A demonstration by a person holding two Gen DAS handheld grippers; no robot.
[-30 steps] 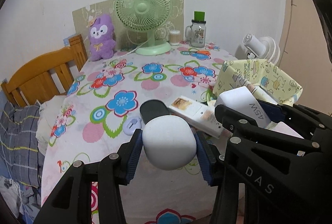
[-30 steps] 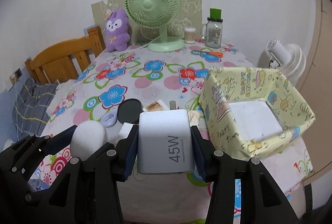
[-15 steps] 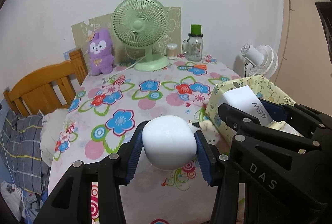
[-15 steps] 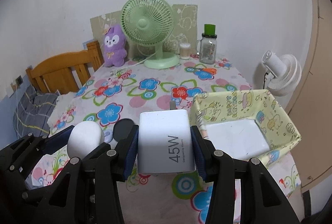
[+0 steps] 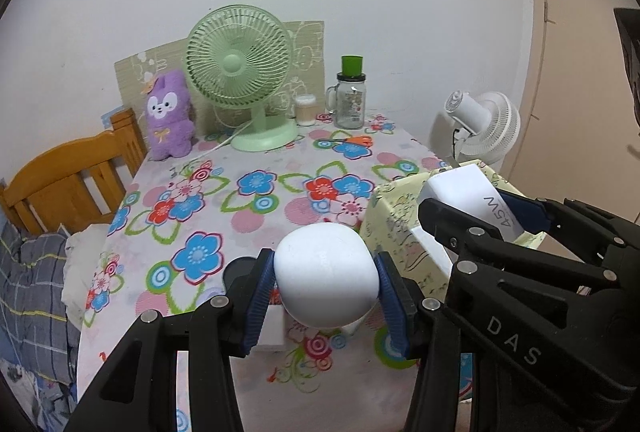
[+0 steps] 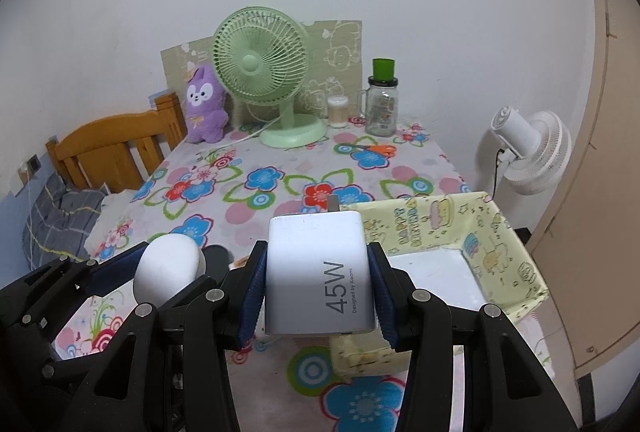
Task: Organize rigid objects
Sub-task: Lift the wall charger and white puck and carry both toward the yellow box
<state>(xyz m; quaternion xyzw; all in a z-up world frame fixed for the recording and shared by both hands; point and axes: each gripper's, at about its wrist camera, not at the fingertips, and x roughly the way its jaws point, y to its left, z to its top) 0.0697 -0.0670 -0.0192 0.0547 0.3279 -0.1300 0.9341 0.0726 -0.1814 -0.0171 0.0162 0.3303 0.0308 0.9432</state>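
L gripper clamps white egg-shaped thing, R gripper clamps charger; box empty, both drops left.

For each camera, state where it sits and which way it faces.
Left wrist: on the left gripper, looking down along its fingers at the table; its pads clamp a white egg-shaped case, right gripper beside it.
Right wrist: on the right gripper, facing likewise; it clamps a 45W charger beside the box.
Shared: green fan, both grippers.
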